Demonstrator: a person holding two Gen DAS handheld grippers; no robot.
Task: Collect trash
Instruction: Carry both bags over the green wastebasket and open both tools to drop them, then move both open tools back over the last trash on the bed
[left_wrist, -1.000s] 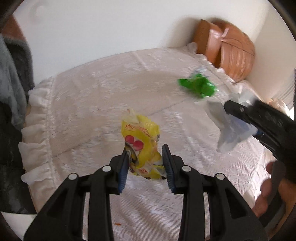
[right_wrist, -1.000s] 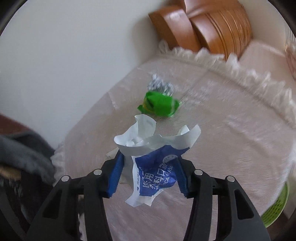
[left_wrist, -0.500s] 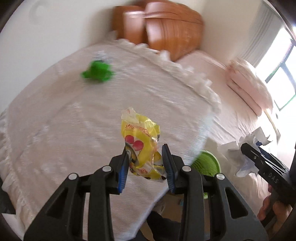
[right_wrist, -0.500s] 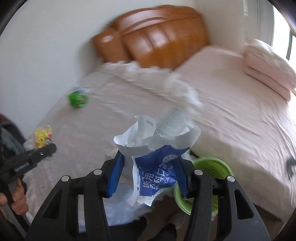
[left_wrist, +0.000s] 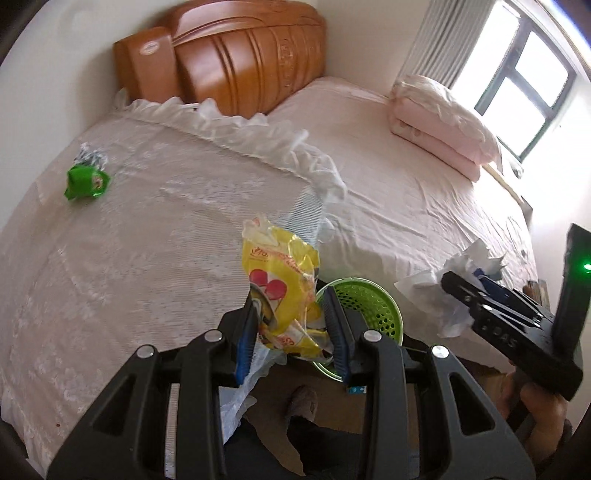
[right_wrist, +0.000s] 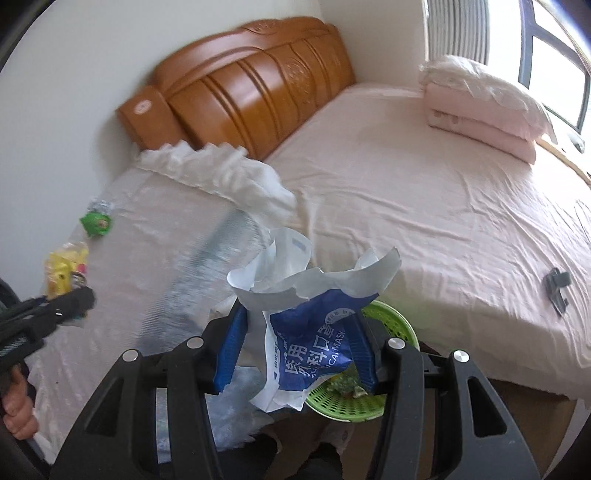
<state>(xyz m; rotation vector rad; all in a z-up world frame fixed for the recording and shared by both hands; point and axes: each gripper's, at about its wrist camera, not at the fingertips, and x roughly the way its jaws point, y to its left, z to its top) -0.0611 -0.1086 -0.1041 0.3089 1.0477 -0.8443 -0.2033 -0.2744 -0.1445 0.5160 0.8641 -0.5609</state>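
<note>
My left gripper (left_wrist: 291, 332) is shut on a crumpled yellow snack wrapper (left_wrist: 282, 291) and holds it in the air just left of a green mesh basket (left_wrist: 373, 306) on the floor. My right gripper (right_wrist: 299, 350) is shut on a blue and white mask packet (right_wrist: 310, 332), held above the same basket (right_wrist: 340, 402), which has some trash inside. A green wrapper (left_wrist: 86, 181) with a scrap of foil (left_wrist: 88, 157) lies at the far left of the lace-covered table (left_wrist: 129, 240). The right gripper also shows in the left wrist view (left_wrist: 465, 291).
A bed with a pink sheet (right_wrist: 424, 192) lies right of the table, with a wooden headboard (right_wrist: 251, 92) and folded pink bedding (right_wrist: 484, 107) by the window. A dark clip (right_wrist: 556, 284) lies on the sheet. My foot (left_wrist: 301, 406) stands below the basket.
Both grippers have swung right from over the table to the green basket, carrying their wrappers. The green wrapper stays on the table.
</note>
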